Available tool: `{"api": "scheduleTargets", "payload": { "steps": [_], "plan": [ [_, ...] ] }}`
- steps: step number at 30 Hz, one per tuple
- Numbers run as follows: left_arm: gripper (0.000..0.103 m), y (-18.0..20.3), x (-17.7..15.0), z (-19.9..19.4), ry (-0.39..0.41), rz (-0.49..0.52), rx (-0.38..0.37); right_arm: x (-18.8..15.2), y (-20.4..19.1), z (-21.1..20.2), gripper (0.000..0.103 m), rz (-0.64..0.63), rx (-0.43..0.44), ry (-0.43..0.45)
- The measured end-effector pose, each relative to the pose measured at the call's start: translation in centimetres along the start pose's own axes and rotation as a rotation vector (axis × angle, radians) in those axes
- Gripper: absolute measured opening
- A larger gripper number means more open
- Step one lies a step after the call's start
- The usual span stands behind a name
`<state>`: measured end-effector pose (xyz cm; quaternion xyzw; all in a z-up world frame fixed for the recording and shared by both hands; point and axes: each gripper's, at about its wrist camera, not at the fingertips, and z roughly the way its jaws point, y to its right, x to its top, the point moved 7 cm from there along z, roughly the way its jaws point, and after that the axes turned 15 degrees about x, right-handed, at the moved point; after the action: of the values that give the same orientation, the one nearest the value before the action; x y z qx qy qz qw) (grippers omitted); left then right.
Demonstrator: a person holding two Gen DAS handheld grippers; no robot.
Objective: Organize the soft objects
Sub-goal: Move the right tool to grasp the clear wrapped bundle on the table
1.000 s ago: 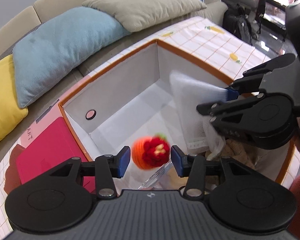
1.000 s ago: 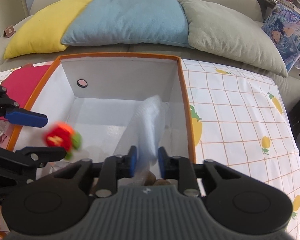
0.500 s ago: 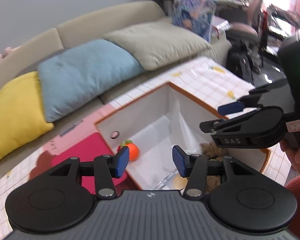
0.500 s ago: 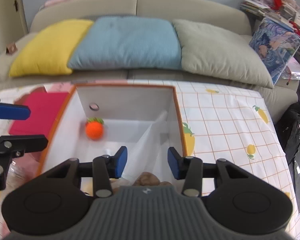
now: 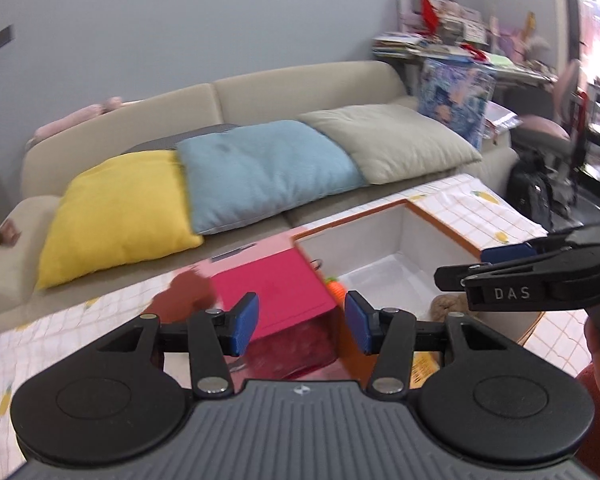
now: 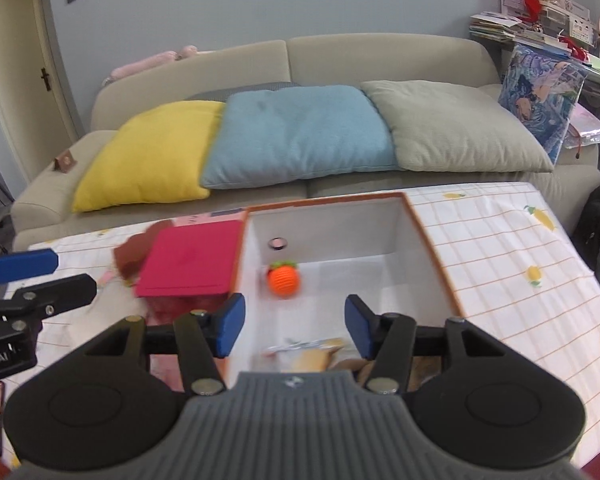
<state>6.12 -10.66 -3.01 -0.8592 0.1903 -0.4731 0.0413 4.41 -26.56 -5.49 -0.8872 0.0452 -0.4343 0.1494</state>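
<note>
1. The orange knitted ball (image 6: 284, 279) is lying on the white floor of the orange-rimmed box (image 6: 428, 236), near its back wall.
2. The box is sitting on the bench's checked fruit-print cloth (image 6: 512, 264), a sofa (image 6: 380, 56) with three cushions standing behind.
3. A second ago my right gripper (image 6: 295, 330) was pinching white cloth; now both it and my left gripper (image 5: 302, 322) are hanging with jaws wide and empty, pulled back.
4. "DAS" is showing on the right gripper's side.
</note>
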Motion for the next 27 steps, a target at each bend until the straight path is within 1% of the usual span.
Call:
{"api": "scheduleTargets", "payload": {
  "steps": [4,7,9,11,13,18,24,27],
  "plan": [
    [0.059,-2.6,-2.8,-0.7,-0.017,-0.053,0.063,-1.7,-2.6,0.3,0.055,0.012,0.029,0.012],
    [0.059,-4.8,-4.9,-0.7,-0.036,-0.105,0.119,-3.0,-4.6,0.8,0.055,0.016,0.056,0.037],
    [0.059,-6.4,-6.2,-0.8,-0.048,-0.140,0.151,-3.7,-5.9,1.4,0.055,0.004,0.071,0.031],
    [0.059,-7.9,-7.4,-0.7,-0.061,-0.160,0.183,-4.5,-7.4,2.4,0.055,-0.028,0.084,-0.010],
    [0.059,-9.2,-8.4,-0.7,-0.080,-0.170,0.198,-5.1,-8.7,3.6,0.055,-0.062,0.102,-0.053],
    [0.059,-11.6,-10.3,0.0,-0.141,-0.200,0.185,-6.6,-11.6,6.7,0.055,-0.068,0.190,-0.157],
    [0.059,-13.6,-12.1,1.6,-0.180,-0.214,0.212,-8.3,-14.5,10.5,0.055,-0.148,0.225,-0.261],
    [0.059,-14.3,-13.0,2.7,-0.211,-0.220,0.213,-9.0,-15.2,12.4,0.055,-0.159,0.238,-0.306]
  ]
}}
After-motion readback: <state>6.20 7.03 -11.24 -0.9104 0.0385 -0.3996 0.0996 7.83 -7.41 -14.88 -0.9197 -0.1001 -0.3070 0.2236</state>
